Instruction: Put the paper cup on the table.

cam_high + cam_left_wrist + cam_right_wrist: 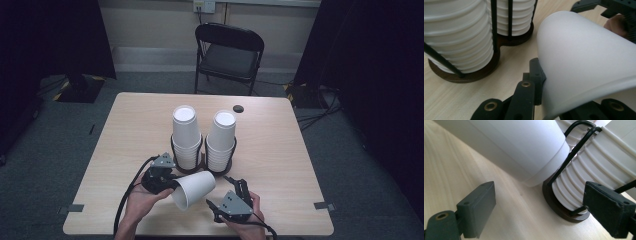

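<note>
Your left gripper [167,184] pinches rim of white paper cup [194,189], cup on its side, base toward your right gripper [227,192], jaws wide, empty; cup lies just left, nearest right gripper

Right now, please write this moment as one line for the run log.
left tool: shut on paper cup, cup on its side | right tool: open, holding nothing | two cup stacks upright in holder

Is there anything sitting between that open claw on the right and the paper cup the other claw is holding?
Nothing visible. The right gripper stands open just beside the loose cup, which the left gripper clamps by its rim, with bare table between them. The cup stacks stand farther back.
</note>
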A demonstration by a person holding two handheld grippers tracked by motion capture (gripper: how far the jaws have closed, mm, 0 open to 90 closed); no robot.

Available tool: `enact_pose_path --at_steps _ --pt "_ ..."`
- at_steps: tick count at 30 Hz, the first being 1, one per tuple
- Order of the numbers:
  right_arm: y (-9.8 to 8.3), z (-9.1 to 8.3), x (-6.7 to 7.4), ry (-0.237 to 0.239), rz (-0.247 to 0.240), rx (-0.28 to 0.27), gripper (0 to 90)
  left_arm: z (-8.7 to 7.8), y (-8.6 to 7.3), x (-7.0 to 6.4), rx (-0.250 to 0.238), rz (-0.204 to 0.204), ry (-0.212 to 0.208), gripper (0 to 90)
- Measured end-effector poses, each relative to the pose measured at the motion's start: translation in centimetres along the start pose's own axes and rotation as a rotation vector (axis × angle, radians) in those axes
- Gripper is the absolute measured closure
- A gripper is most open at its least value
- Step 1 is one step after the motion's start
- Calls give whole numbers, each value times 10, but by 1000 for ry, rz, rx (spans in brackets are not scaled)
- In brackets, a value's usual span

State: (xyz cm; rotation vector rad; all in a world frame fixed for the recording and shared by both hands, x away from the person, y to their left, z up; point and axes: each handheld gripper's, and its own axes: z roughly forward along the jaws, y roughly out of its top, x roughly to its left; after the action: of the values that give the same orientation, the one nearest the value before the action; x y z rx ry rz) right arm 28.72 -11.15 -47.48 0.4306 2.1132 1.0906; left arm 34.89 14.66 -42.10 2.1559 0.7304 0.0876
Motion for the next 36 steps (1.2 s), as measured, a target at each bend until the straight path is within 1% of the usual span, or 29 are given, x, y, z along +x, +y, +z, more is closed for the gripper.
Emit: enact_pose_path --at_steps 3,4,5,6,7,8,9,11,12,13,14,15,16,17,18,19,20,21,22,23,24,25,29,31,33,36 --pt "1 6 2 -34 -20 13 108 0 1 0 10 -7 -5 865" --pt "2 7 3 -38 -29 15 108 0 2 0 24 -7 -9 865" --pt "2 7 4 -33 -42 12 109 0 2 1 42 3 -17 865" --pt "3 8 5 -21 -54 7 109 0 3 0 45 -1 -17 864" --pt "4 8 7 -26 -69 10 109 0 3 0 57 3 -19 865" --pt "5 8 9 -30 -83 13 109 -1 4 -1 59 -1 -21 865" --pt "6 9 11 -6 -100 14 109 0 4 -2 62 -4 -25 865" --pt "8 10 14 -13 -114 13 109 1 6 -4 82 6 -31 864" --pt "9 10 15 -10 -126 13 109 2 7 -4 91 5 -36 865" --pt "10 11 16 -27 -138 15 109 3 8 -5 103 7 -33 864" --pt "11 12 17 -34 -161 19 109 4 9 -5 112 8 -37 864" --pt "11 12 18 -26 -169 20 109 5 9 -5 115 2 -44 864" --pt "12 12 18 -32 -173 18 108 6 10 -4 122 3 -51 864" --pt "12 12 19 -35 -196 18 109 7 11 -4 129 0 -43 864" --pt "13 12 20 -31 -202 15 146 7 12 -4 130 -1 -43 864" --pt "13 12 20 -27 -207 16 157 7 13 -4 136 6 -47 864" --pt "14 12 21 -25 -224 18 140 8 14 -5 135 2 -49 864" --pt "15 12 21 -26 -232 10 136 9 15 -6 149 11 -50 864" --pt "16 13 22 -28 -243 14 138 10 16 -7 148 4 -50 864" --pt "16 12 22 -25 -257 20 139 11 17 -8 157 7 -50 864" --pt "18 13 24 -37 -272 4 132 12 18 -9 159 7 -54 863" --pt "19 12 25 -30 -281 6 138 13 19 -9 163 12 -59 863" --pt "21 13 29 -30 -322 -3 136 17 21 -10 184 14 -74 863" --pt "22 14 31 -21 -345 -10 133 20 23 -10 196 16 -75 864" --pt "25 15 33 -19 -354 -24 133 22 24 -10 199 17 -82 863" --pt "28 18 37 -21 -379 -36 132 25 25 -11 210 18 -82 863"
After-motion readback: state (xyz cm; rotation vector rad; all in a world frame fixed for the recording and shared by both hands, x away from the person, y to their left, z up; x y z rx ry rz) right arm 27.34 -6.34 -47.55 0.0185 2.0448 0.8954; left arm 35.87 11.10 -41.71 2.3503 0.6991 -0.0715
